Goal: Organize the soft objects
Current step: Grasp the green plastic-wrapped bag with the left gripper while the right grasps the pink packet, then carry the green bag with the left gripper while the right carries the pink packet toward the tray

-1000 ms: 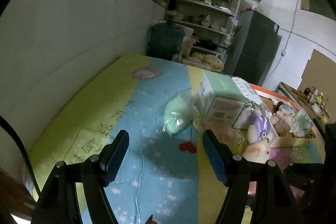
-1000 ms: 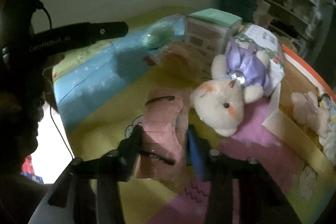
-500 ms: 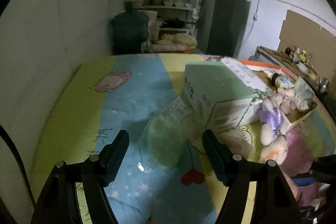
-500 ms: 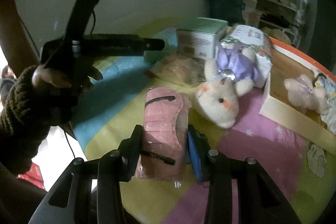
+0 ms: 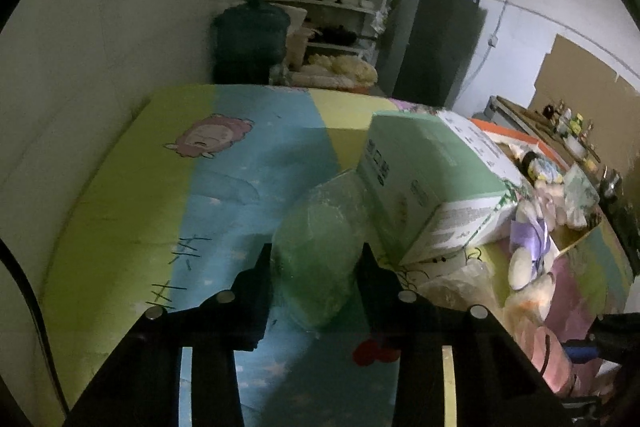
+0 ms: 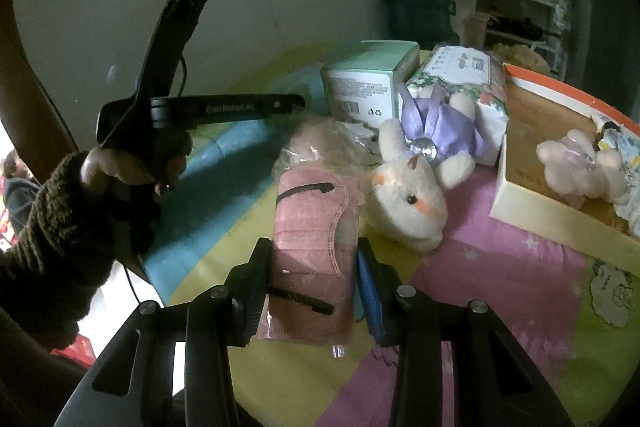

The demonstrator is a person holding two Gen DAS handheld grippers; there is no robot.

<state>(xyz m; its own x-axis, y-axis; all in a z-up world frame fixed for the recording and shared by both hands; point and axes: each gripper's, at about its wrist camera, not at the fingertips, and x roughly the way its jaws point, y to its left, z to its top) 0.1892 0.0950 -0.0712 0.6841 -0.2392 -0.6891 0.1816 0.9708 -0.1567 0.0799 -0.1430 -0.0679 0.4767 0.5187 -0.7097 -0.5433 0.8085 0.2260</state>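
My left gripper is shut on a green soft item in a clear bag, which rests on the blue strip of the mat beside a mint green box. My right gripper is shut on a pink pack of face masks and holds it over the mat. A cream plush rabbit in a purple dress lies just right of the pack. A cardboard box at the right holds a small pale plush.
A bagged beige soft item lies behind the mask pack, next to a floral tissue pack. The left hand-held gripper crosses the right wrist view. A water jug, shelves and a dark fridge stand beyond the mat.
My left gripper moved forward to the green bagged item and closed on it. My right gripper kept its hold on the mask pack and drew back a little.
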